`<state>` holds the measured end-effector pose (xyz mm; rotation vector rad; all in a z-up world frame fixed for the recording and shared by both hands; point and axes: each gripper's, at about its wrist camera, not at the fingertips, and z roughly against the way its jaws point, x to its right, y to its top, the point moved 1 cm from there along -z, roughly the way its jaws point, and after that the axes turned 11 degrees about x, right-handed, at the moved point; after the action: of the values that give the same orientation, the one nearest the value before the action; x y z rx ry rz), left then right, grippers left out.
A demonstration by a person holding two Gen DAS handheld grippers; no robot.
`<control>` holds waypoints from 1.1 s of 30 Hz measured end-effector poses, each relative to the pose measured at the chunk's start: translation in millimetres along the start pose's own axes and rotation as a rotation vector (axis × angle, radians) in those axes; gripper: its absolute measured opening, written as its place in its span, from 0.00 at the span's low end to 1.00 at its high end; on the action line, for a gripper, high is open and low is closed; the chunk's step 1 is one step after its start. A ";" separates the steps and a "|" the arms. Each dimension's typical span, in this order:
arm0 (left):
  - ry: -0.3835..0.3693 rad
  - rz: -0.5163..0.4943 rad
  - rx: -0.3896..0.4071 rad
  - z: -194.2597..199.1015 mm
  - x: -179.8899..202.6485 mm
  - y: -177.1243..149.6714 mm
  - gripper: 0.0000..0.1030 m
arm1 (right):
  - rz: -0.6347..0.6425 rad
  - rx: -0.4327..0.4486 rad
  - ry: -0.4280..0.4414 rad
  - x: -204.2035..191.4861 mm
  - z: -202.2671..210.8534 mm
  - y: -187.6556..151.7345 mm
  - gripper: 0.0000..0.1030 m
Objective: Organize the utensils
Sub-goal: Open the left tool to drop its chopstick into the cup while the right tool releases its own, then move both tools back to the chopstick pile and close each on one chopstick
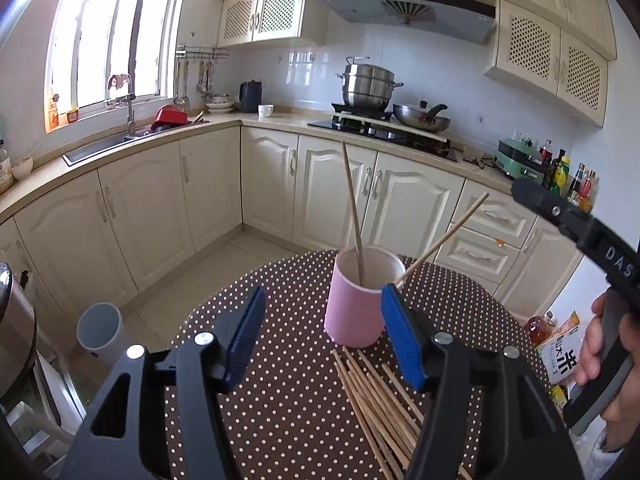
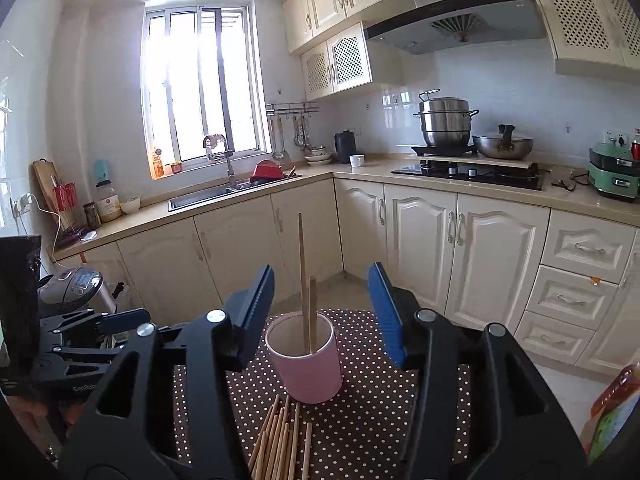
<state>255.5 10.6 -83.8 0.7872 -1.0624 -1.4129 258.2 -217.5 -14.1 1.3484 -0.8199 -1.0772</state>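
Reaching for the next stick is, by my reading, the step in hand, since both claws stand apart with nothing between the pads. Nearest the left gripper (image 1: 323, 332) lies the loose pile of chopsticks (image 1: 380, 400) on the dotted tablecloth (image 1: 280, 420), fanned and overlapping, their far ends just short of the pink cup (image 1: 356, 304). The right gripper (image 2: 322, 312) hangs a little higher, its open jaws framing the same cup from the other side, with the pile below it.

Doing this well means picking 1 stick at a time — the sticks cross each other, so a grab into the thick of the pile would likely lift several or scatter them. An outlying stick at the pile's edge looks the easier target. Closing the pads across the stick's width, somewhere near its middle, should keep it from pivoting as it rises.

Beyond the pile, the cup already holds 2 chopsticks (image 1: 354, 216): 1 nearly upright, the other leaning over the rim towards the right. The leaning one narrows the free mouth, so the next stick should probably go in tip-down on the open side, released only once its end is well inside — the cup looks light enough to tip if nudged at the rim.

Farther off, the kitchen cabinets (image 1: 320, 184) and counter play no part.
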 end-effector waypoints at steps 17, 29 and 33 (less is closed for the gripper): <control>-0.026 -0.022 -0.341 -45.1 21.9 -113.2 0.58 | 0.019 -0.235 -0.020 12.6 10.6 -92.8 0.48; 0.021 -0.052 -0.417 -67.7 30.3 -143.1 0.58 | -0.045 -0.445 0.010 18.3 -5.0 -153.7 0.48; 0.043 -0.062 -0.423 -72.8 25.8 -140.7 0.58 | -0.046 -0.468 0.017 18.5 -9.2 -158.1 0.49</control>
<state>265.3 -34.1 -237.7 0.5415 -0.6750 -1.5957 252.7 -217.7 -173.5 0.9814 -0.4836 -1.2025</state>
